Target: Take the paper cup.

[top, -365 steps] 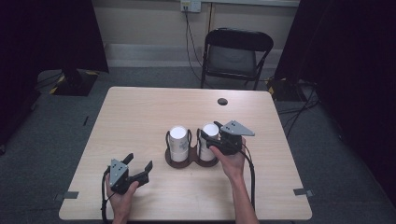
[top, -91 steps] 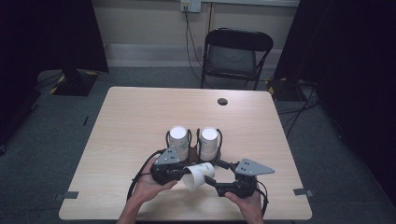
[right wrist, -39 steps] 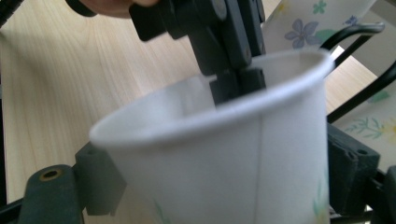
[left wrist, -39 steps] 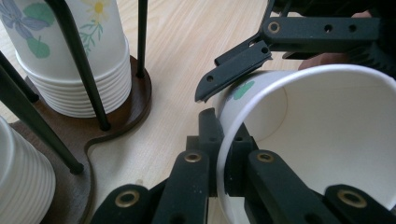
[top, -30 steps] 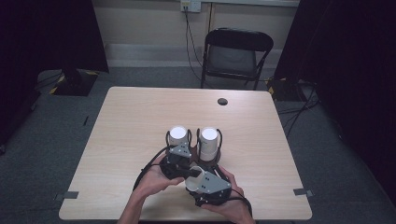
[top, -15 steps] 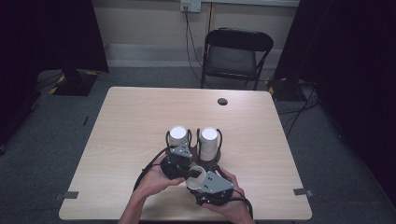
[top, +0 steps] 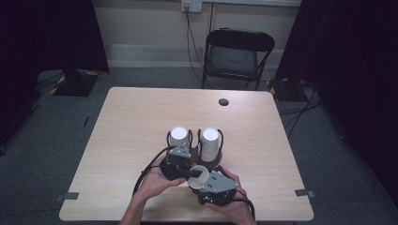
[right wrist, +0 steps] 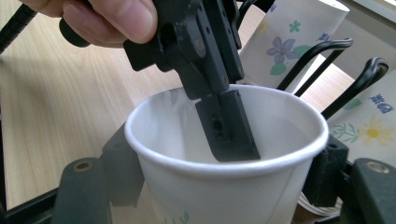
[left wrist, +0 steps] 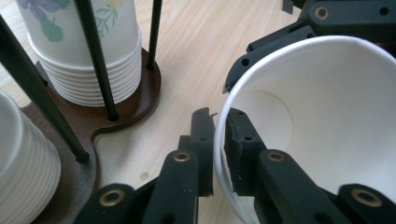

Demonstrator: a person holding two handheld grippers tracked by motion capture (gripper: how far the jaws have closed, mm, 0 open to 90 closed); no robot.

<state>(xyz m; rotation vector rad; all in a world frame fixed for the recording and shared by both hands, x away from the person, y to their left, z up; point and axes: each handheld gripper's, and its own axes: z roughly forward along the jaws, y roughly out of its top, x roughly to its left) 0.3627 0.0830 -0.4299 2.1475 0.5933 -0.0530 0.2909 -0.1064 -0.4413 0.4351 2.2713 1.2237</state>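
Pinching the paper cup (top: pixel 197 175) at its rim with our left gripper (left wrist: pixel 218 140) while our right gripper (top: pixel 206 183) clamps its body above the table's (top: pixel 117 131) near edge, we risk crushing it if either squeezes harder.

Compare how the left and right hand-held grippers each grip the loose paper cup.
The left hand-held gripper pinches the cup by its rim, one jaw inside the cup and one outside. The right hand-held gripper clasps the cup's body from outside, a jaw on each side. Both are shut on the same cup, beside the cup rack.
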